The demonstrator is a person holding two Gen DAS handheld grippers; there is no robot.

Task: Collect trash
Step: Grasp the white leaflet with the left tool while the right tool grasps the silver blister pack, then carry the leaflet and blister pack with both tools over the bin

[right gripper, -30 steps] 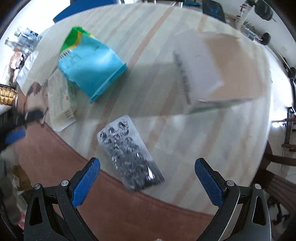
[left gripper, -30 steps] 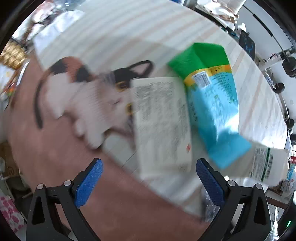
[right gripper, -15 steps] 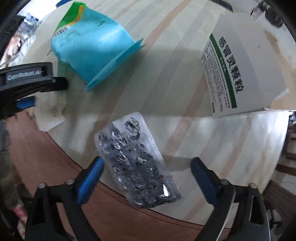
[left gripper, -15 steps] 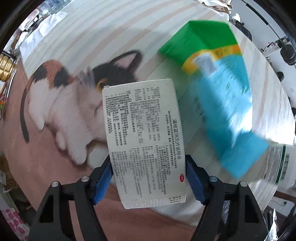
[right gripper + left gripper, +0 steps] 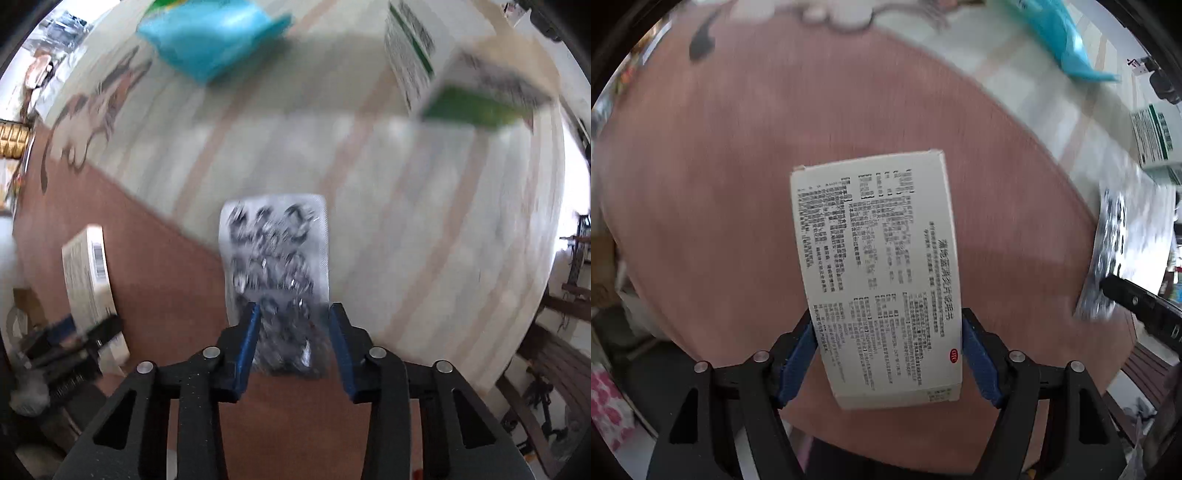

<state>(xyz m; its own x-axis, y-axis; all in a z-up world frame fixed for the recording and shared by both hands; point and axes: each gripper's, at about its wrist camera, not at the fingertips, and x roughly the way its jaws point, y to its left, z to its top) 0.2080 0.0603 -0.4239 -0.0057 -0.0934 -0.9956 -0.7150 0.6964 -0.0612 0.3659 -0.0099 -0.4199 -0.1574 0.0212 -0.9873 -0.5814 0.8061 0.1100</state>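
Note:
My left gripper (image 5: 888, 343) is shut on a flat white medicine box (image 5: 875, 258) printed with black text and holds it above the brown part of the tablecloth. The box also shows at the left of the right wrist view (image 5: 86, 273). My right gripper (image 5: 293, 325) is shut on a silver blister pack (image 5: 275, 258) at the table's near edge. The pack and the right gripper's black tip also show at the right of the left wrist view (image 5: 1108, 251).
A blue and green snack bag (image 5: 210, 40) lies at the far side of the striped tablecloth (image 5: 406, 206). A white and green medicine carton (image 5: 443, 66) stands at the far right. A cat picture (image 5: 92, 107) is printed on the cloth at left.
My left gripper has lifted the white box off the cat picture and pulled it back over the brown cloth. My right gripper has closed on the blister pack.

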